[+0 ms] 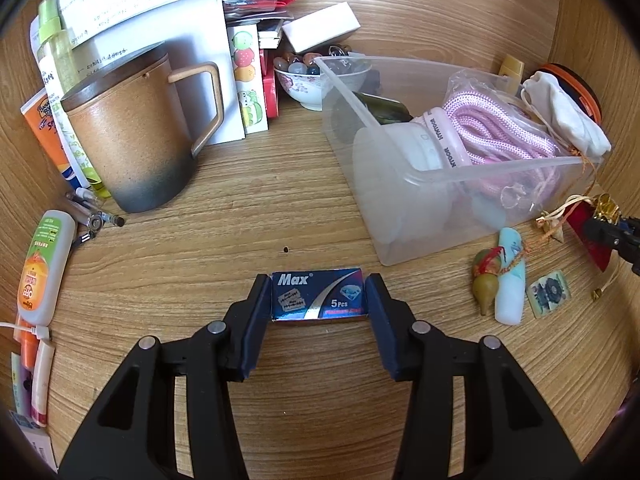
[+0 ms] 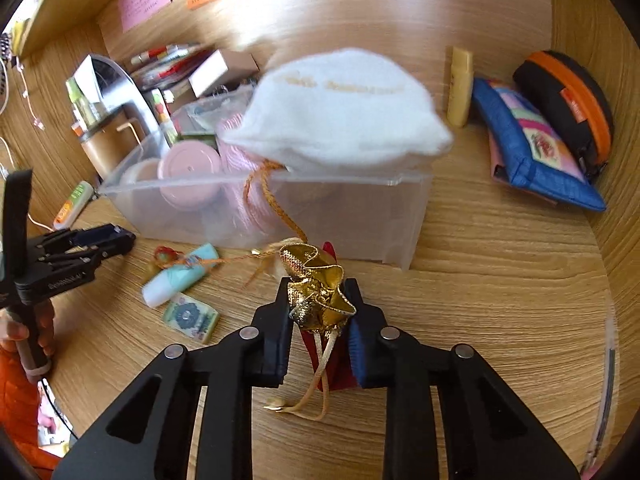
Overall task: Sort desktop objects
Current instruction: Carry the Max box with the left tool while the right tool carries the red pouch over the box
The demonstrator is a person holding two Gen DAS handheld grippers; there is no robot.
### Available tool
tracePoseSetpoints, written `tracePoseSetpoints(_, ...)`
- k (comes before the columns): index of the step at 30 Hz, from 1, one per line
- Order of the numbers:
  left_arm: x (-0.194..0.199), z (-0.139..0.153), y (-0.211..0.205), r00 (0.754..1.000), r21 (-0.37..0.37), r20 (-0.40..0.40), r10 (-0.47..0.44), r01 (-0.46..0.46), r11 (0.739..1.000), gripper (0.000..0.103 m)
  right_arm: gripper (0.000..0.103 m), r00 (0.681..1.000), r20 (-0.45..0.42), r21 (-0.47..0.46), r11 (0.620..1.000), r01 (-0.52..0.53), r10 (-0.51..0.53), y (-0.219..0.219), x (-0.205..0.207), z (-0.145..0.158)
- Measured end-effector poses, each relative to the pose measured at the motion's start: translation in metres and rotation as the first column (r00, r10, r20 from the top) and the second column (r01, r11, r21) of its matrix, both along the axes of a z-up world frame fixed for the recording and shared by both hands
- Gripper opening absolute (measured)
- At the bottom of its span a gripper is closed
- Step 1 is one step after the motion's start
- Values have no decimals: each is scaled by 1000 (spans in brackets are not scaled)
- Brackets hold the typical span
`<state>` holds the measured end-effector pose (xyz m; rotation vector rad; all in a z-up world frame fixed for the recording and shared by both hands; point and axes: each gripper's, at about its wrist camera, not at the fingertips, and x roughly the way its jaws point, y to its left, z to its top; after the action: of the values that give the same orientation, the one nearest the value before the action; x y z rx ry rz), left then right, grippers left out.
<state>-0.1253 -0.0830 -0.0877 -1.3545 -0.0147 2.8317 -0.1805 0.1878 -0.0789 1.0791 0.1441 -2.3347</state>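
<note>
Wooden desk (image 1: 248, 208): left tongs (image 1: 319, 304) gripping blue blade box (image 1: 319, 297), right tongs (image 2: 319, 322) seemingly clamped on gold-topped red pouch (image 2: 320, 300)

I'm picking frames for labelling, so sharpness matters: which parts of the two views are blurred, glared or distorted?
Left wrist view: sharp; the print on the Max box reads clearly, though fisheye bends the desk edges and darkens the corners. Right wrist view: the white pouch on the clear bin is smeared, its lettering unreadable, and the pale tube is soft; the gold-topped pouch between the fingers stays fairly crisp.
</note>
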Motion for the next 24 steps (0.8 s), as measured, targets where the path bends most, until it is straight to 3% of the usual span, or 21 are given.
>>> tracePoseSetpoints(12,11,25,-2,998,28,-67,4,-2,1000,47,21,994,-96,-16,998,-60,58,-5,26,42)
tracePoseSetpoints(24,15,58,2,988,29,-151,-13,17,999,47,21,982,-148,-34,992,-122,115,-28,31,64)
